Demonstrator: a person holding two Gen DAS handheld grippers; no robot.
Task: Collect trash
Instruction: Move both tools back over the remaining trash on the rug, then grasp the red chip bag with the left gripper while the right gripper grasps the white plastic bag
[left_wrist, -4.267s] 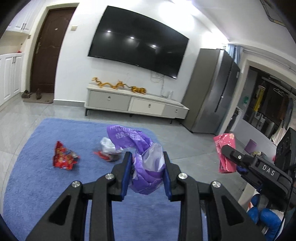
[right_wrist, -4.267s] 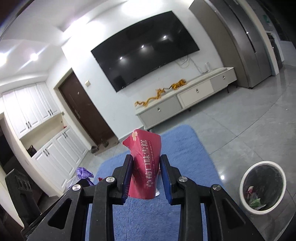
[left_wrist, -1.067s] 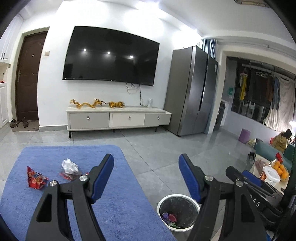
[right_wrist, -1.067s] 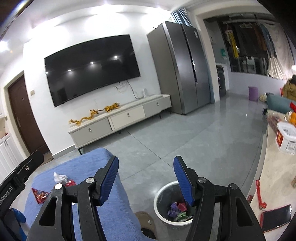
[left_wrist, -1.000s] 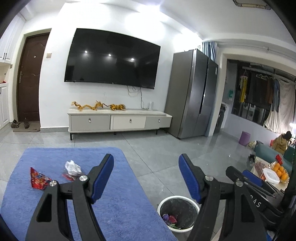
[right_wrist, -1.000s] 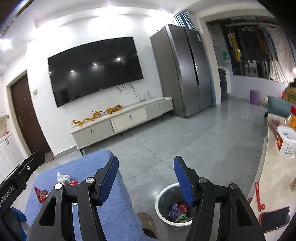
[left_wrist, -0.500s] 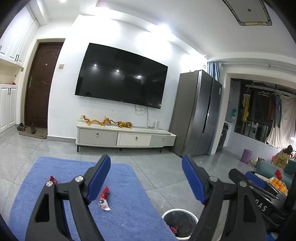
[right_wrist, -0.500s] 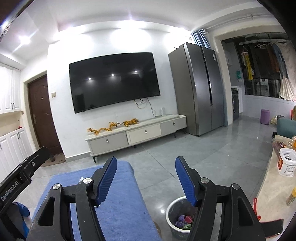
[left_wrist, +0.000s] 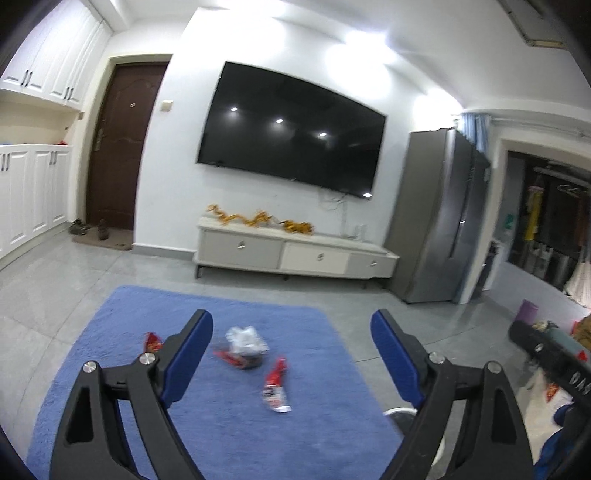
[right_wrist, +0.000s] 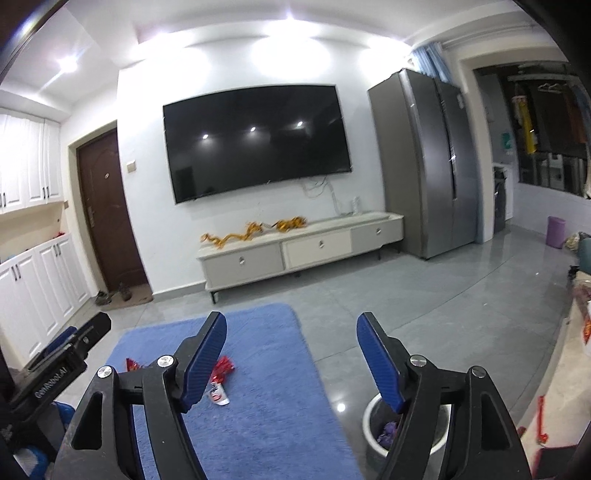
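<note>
While your left gripper (left_wrist: 291, 354) and right gripper (right_wrist: 290, 360) have just been opening — both empty — crumpled red-and-white wrappers (left_wrist: 275, 386) lie on the blue shaggy rug (left_wrist: 229, 435), white round bin (right_wrist: 373, 417) beside its right edge

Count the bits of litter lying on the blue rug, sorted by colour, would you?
Red: 2 (red packet, red scrap)
White: 1 (crumpled wrapper)
Red-and-white: 1 (long wrapper)
Total: 4
</note>
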